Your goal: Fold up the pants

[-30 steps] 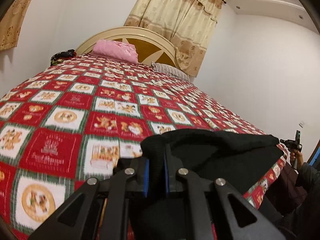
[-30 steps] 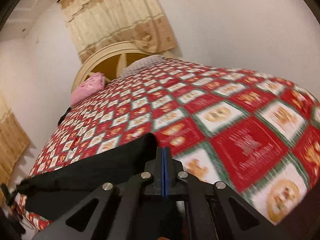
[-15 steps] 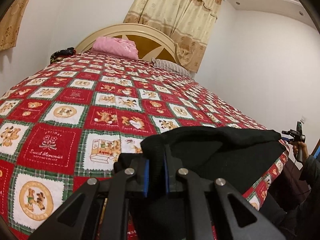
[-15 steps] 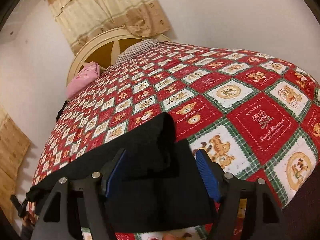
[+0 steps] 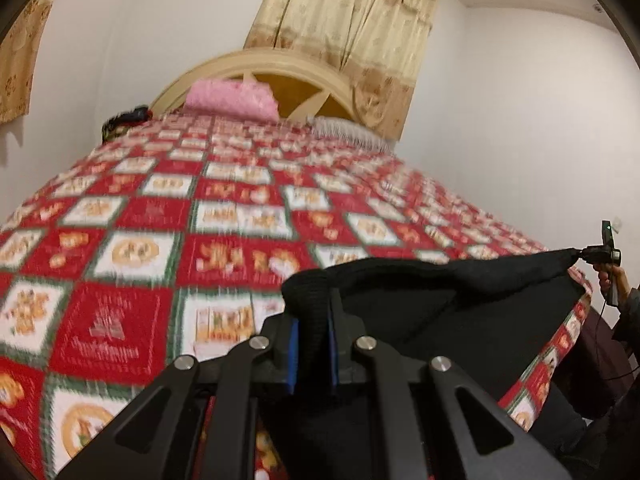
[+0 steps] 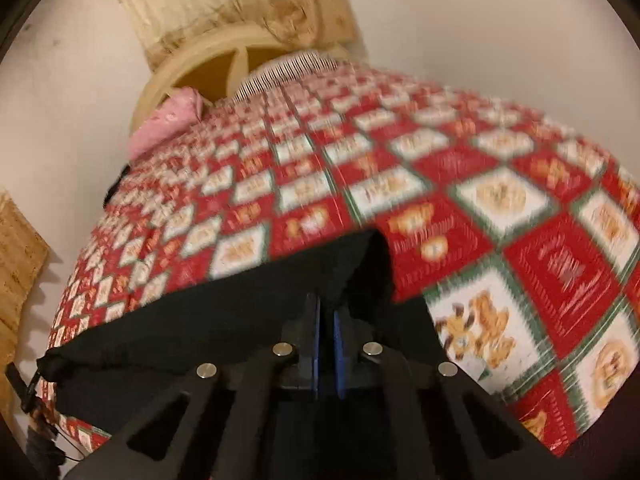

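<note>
Pants (image 5: 420,304) clamped in left gripper (image 5: 312,344).

Matt black knit pants (image 5: 440,312), printed cloth quilt (image 5: 152,216), seemingly glossy wooden headboard (image 5: 320,80)

I can't read any text from either wrist camera. The quilt (image 5: 248,216) has lettering printed in some of its red squares. In my left view, the red square near the quilt's lower left edge carries a small tree-like motif with two lines of white script under it, but it's smeared past reading. In my right view, a red square near the right edge of the quilt (image 6: 560,272) shows the same sort of white lettering, and that too is blurred. I see no labels, brands or numbers that I can make out on anything else.
</note>
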`<state>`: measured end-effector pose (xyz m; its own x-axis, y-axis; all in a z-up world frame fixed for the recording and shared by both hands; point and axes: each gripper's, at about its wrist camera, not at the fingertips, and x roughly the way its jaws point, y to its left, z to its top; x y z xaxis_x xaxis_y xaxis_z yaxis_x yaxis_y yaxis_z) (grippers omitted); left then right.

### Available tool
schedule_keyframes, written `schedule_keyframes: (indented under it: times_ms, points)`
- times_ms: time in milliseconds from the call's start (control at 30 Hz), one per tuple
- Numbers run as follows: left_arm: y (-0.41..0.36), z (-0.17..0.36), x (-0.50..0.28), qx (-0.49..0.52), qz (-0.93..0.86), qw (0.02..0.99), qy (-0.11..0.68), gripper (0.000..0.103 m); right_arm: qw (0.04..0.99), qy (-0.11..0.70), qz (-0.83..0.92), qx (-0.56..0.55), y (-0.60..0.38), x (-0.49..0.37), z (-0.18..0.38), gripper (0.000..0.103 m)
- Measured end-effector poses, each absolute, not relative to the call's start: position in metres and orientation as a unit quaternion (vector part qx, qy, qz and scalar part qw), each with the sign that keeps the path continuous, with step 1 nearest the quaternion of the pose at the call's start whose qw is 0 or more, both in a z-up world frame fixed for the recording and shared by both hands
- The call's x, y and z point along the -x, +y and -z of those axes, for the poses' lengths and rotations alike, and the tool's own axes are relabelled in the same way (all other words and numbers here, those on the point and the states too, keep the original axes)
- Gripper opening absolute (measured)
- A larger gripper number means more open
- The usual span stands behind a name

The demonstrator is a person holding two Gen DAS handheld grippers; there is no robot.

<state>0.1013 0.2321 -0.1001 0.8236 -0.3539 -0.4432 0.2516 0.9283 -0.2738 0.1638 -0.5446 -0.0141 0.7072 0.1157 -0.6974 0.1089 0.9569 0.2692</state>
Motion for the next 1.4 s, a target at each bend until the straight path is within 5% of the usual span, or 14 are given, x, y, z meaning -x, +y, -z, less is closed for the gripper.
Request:
schedule_keyframes:
  times_ms: [233, 467, 733, 900, 1133, 1233, 1400]
  points:
    - [0.235, 0.098, -0.074, 0.085, 0.181, 0.951, 0.234, 0.013, 0.948, 0.284, -0.029, -0.142, -0.557, -0.109, -0.044, 0.005]
    - [0.225, 0.137, -0.048, 0.053, 0.186, 0.942, 0.273, 0.014, 0.923, 0.351, 0.022, -0.158, -0.593, -0.085, 0.017, 0.005]
    - [0.232, 0.142, -0.044, 0.028, 0.147, 0.948, 0.279, 0.043, 0.911, 0.384, 0.036, -0.149, -0.598, -0.077, 0.049, 0.006]
    - [0.251, 0.141, -0.036, 0.016, 0.118, 0.952, 0.283, 0.058, 0.912, 0.383, 0.067, -0.135, -0.601, -0.074, 0.039, 0.025]
    - [0.302, 0.144, -0.018, 0.068, 0.057, 0.952, 0.292, 0.058, 0.931, 0.317, 0.1, -0.148, -0.6, -0.056, -0.003, 0.029]
    - [0.305, 0.138, -0.018, 0.104, 0.064, 0.953, 0.277, 0.058, 0.941, 0.31, 0.07, -0.118, -0.566, -0.068, -0.017, 0.052]
    - [0.275, 0.131, -0.043, 0.117, 0.096, 0.947, 0.282, 0.058, 0.939, 0.336, -0.041, -0.059, -0.463, -0.111, -0.018, 0.054]
